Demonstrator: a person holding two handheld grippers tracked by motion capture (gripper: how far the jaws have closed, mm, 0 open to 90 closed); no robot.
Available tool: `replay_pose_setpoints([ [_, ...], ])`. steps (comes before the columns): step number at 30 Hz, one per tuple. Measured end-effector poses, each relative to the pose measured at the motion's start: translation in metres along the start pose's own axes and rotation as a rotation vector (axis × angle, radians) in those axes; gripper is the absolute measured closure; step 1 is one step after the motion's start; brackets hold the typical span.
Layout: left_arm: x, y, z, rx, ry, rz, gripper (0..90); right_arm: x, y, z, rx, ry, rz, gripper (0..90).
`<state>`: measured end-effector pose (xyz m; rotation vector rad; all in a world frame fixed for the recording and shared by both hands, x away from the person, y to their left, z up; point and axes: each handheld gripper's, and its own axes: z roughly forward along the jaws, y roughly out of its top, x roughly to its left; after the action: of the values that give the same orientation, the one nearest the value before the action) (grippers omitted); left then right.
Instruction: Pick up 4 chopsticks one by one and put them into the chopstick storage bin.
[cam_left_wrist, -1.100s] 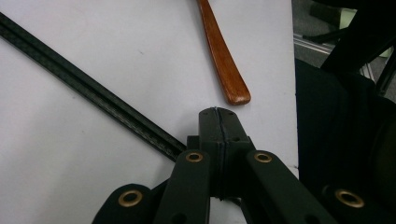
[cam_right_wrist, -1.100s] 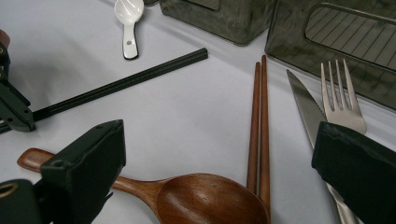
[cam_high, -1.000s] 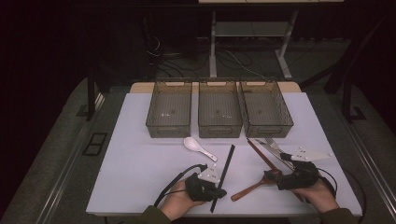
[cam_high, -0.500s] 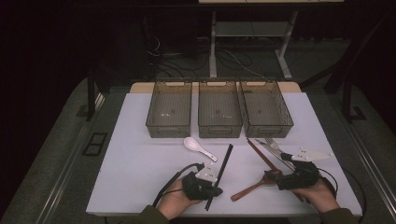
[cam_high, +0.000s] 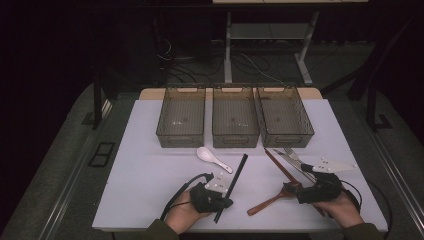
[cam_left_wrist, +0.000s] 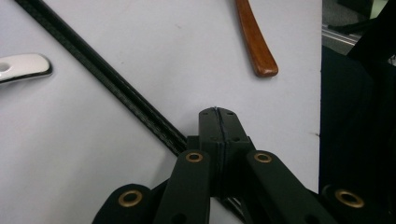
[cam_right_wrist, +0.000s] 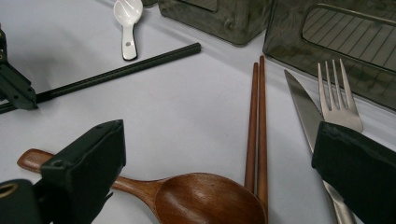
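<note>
Near the front edge of the white surface (cam_high: 150, 170), the left tool (cam_left_wrist: 218, 114) is pressed together beside the black chopsticks (cam_high: 235, 182), seemingly missing them; the right tool (cam_right_wrist: 219, 186) straddles the wooden spoon (cam_right_wrist: 205, 198), spread to grasp it.

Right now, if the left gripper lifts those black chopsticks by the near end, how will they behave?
The black chopsticks look straight and rigid, so they'd likely stay stiff rather than droop. Being long and thin and gripped at one end by the left gripper, the far tip would probably swing or sag downward. Their squarish, textured look suggests they won't roll much on the table.
</note>
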<state>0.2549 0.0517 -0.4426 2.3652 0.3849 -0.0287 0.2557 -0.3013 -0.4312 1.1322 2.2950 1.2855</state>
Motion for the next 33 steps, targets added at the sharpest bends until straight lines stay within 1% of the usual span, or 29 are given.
replay_pose_setpoints([
  [2, 0.002, -0.001, -0.003, 0.001, 0.008, -0.008, 89.2, 0.0, 0.0, 0.0, 0.001, 0.0, 0.0, 3.3],
  [3, 0.003, -0.002, -0.005, 0.004, 0.012, -0.003, 89.2, 0.0, 0.0, 0.0, 0.0, 0.0, -0.001, 3.3],
  [4, 0.003, -0.003, -0.005, -0.007, 0.014, -0.019, 89.2, 0.0, 0.0, 0.0, -0.001, 0.0, 0.0, 3.3],
  [7, 0.005, -0.005, -0.009, -0.002, 0.022, -0.017, 89.2, 0.0, 0.0, 0.0, -0.001, 0.0, 0.0, 3.3],
  [8, 0.005, -0.005, -0.01, -0.002, 0.024, -0.022, 89.2, 0.0, 0.0, 0.0, -0.001, 0.0, 0.0, 3.3],
  [15, 0.005, -0.007, -0.013, 0.011, 0.05, -0.018, 89.2, 0.0, 0.0, 0.0, -0.001, 0.0, 0.0, 3.3],
  [18, 0.003, -0.006, -0.013, 0.005, 0.036, -0.017, 89.2, 0.0, 0.0, 0.0, -0.001, 0.0, -0.001, 3.3],
  [19, 0.001, -0.005, -0.012, -0.001, 0.032, -0.019, 89.2, 0.0, 0.0, 0.0, -0.001, 0.0, -0.002, 3.3],
  [20, 0.0, -0.004, -0.012, 0.004, 0.029, -0.01, 89.2, 0.0, 0.0, 0.0, 0.0, -0.001, -0.001, 3.3],
  [21, -0.004, -0.004, -0.011, 0.004, 0.024, -0.01, 89.2, 0.0, 0.0, 0.0, 0.0, -0.001, -0.002, 3.3],
  [22, -0.009, -0.005, -0.009, 0.02, 0.021, 0.001, 89.2, 0.0, 0.0, 0.0, -0.001, 0.0, 0.001, 3.3],
  [23, -0.009, -0.005, -0.009, 0.02, 0.021, 0.001, 89.2, 0.0, 0.0, -0.001, -0.001, 0.0, 0.001, 3.3],
  [24, -0.01, -0.006, -0.009, 0.037, 0.019, 0.011, 89.2, 0.0, 0.0, -0.001, -0.001, -0.001, 0.0, 3.3],
  [25, -0.012, -0.008, -0.008, 0.03, 0.02, -0.011, 89.2, 0.0, 0.0, -0.001, -0.001, -0.001, 0.001, 3.3],
  [26, -0.012, -0.008, -0.008, 0.03, 0.02, -0.011, 89.2, 0.0, 0.0, -0.001, -0.001, -0.001, 0.001, 3.3],
  [27, -0.011, -0.009, -0.009, 0.042, 0.018, -0.003, 89.2, 0.0, 0.0, -0.001, -0.001, -0.001, 0.001, 3.3],
  [28, -0.012, -0.009, -0.009, 0.032, 0.026, -0.019, 89.2, 0.0, 0.0, -0.001, -0.002, -0.002, 0.002, 3.3],
  [31, -0.012, -0.01, -0.013, 0.065, 0.046, 0.015, 89.2, 0.0, 0.0, -0.001, -0.004, -0.002, 0.001, 3.3],
  [33, -0.012, -0.012, -0.015, 0.069, 0.056, 0.014, 89.2, -0.001, 0.0, -0.001, -0.003, -0.005, 0.004, 3.3],
])
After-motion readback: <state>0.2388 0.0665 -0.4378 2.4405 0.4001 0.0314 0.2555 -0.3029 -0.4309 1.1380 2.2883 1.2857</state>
